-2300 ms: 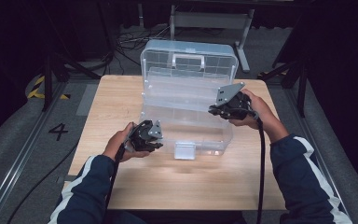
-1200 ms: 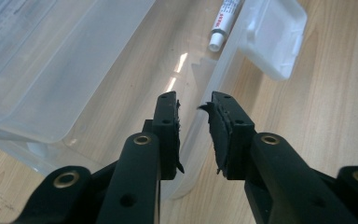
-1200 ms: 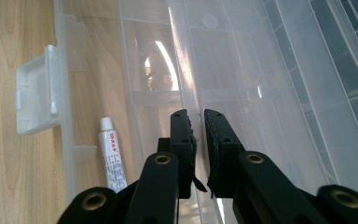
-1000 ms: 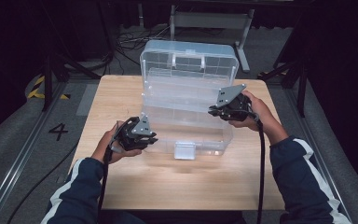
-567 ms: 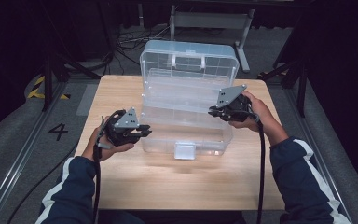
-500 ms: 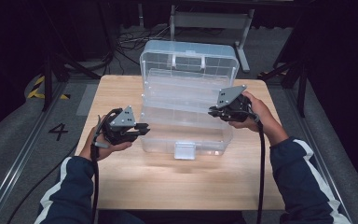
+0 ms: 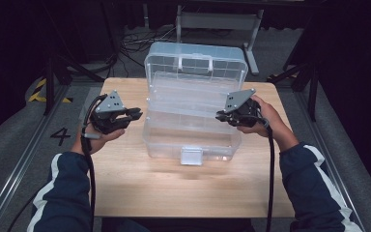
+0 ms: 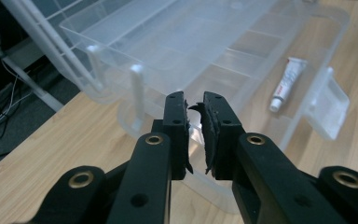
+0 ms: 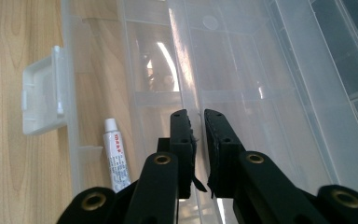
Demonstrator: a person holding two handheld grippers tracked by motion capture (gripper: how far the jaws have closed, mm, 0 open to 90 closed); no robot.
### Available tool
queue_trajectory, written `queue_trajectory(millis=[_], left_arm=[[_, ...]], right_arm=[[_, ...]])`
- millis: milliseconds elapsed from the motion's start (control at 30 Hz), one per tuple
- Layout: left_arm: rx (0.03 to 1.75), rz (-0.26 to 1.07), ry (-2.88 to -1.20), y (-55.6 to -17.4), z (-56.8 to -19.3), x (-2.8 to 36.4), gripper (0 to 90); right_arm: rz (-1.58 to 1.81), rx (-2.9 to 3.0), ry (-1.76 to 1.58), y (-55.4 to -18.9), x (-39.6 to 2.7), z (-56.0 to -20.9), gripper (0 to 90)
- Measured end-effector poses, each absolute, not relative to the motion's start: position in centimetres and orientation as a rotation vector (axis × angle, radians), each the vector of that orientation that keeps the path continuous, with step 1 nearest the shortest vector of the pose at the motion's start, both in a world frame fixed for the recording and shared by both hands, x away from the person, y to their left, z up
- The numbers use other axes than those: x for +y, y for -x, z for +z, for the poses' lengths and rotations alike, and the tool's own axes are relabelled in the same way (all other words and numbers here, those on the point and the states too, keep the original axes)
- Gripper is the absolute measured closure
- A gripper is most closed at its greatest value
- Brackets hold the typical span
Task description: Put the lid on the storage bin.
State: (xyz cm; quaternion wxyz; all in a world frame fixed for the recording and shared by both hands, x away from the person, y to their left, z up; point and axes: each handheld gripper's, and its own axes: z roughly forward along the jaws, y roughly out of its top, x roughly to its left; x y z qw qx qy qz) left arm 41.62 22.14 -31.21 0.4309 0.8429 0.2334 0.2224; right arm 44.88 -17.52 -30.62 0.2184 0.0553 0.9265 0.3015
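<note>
Left hand-held gripper [image 7: 134, 114] narrow, empty, at 9 o'clock of open clear box [image 7: 193, 121]; right hand-held gripper [image 7: 221, 116] narrow on tray edge; lift both sides level

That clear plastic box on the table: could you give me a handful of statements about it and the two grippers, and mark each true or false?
1. The clear box stands open, its lid tilted up at the far side. True.
2. A small white tube lies in the bottom of the box, near the front latch. True.
3. The left gripper holds the tube. False: nothing is between its jaws, and it hangs beside the box's left end.
4. The right gripper is at the box's right end, jaws nearly together. True.
5. The box sits on a metal tabletop. False: the table is light wood.
</note>
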Motion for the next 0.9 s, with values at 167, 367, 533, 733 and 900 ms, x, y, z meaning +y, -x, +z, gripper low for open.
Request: queue_trajectory(millis=[167, 367, 533, 733, 900], left_arm=[[0.649, 0.554, -2.065, -43.1, -31.1, 22.3, 85.8], [0.690, 0.554, -2.018, -45.2, -31.0, 21.9, 89.7], [0.691, 0.539, -1.998, -47.0, -30.5, 21.1, 90.0], [0.683, 0.534, -1.999, -48.6, -30.0, 19.9, 90.0], [0.687, 0.537, -1.981, -49.3, -29.5, 19.5, 90.0]], right_arm=[[0.829, 2.564, -0.150, -44.9, -17.5, -30.6, 83.1], [0.833, 2.563, -0.149, -44.9, -17.5, -30.6, 83.1], [0.833, 2.568, -0.155, -44.8, -17.6, -30.6, 83.1], [0.839, 2.568, -0.152, -44.8, -17.7, -30.7, 83.1], [0.842, 2.569, -0.155, -44.8, -17.7, -30.7, 83.1]])
